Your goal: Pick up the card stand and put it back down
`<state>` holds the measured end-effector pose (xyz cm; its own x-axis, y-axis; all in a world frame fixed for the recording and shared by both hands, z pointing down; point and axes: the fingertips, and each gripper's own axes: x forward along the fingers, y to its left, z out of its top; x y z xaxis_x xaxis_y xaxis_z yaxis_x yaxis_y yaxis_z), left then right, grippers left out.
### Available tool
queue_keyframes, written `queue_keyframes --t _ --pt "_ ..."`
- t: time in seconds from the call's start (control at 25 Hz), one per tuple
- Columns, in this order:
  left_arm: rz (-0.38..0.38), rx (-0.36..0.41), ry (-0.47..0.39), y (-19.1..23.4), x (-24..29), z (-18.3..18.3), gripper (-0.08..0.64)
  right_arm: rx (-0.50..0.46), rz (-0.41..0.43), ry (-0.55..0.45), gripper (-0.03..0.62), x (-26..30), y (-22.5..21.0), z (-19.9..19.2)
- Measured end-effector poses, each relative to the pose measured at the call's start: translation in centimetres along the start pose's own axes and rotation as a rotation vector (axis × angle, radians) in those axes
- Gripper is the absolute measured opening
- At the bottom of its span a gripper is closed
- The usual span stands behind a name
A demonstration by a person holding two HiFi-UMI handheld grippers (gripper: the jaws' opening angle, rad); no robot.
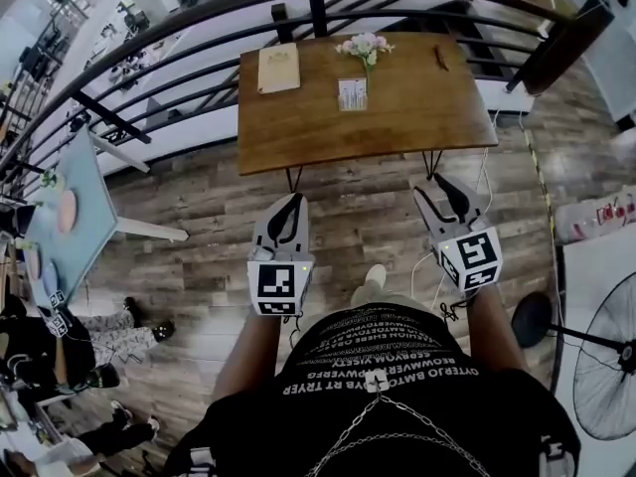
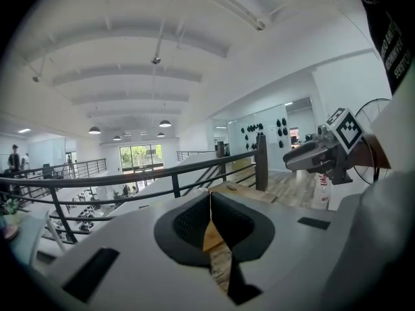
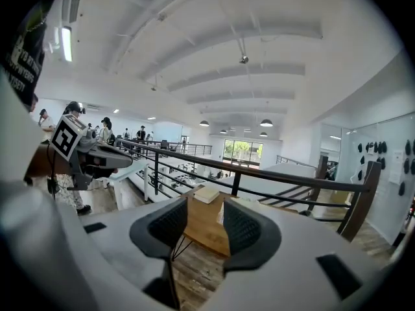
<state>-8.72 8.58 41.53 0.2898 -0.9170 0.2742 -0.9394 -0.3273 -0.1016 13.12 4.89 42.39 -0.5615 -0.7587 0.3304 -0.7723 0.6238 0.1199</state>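
Hovering short of the far table (image 1: pixel 288 132) and card stand (image 1: pixel 352 94): left gripper (image 1: pixel 295 200) closed and empty, right gripper (image 1: pixel 437 183) wide apart and empty.

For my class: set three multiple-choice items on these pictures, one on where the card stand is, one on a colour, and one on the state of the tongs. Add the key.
1. Where is the card stand?
A) on the table, next to the flowers
B) on a chair
C) in a drawer

2. What colour is that table's top?
A) white
B) brown wood
C) blue

3. How do the tongs stand?
A) both clamped on the stand
B) left tongs shut, right tongs open, both empty
C) left open, right shut

Key: 1 A, the head view shows it by the flowers. 2 B, the wood grain shows. 3 B, each gripper view shows its own jaws with nothing held.
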Motion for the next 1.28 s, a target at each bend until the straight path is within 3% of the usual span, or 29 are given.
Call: queue_keyframes --t 0.68,1.0,1.28 --pt "0.036 0.045 -0.059 -4.5 8.3 5.3 0.029 -0.002 0.028 -0.055 0.181 1.7 -9.8 0.3" --pt "0.074 0.070 -0.029 -4.5 8.0 5.8 0.029 0.026 0.027 -0.083 0.181 1.4 -12.3 0.0" --pt "0.100 0.027 -0.054 -4.3 7.1 5.8 0.029 0.049 0.039 -0.069 0.181 1.7 -12.3 -1.1"
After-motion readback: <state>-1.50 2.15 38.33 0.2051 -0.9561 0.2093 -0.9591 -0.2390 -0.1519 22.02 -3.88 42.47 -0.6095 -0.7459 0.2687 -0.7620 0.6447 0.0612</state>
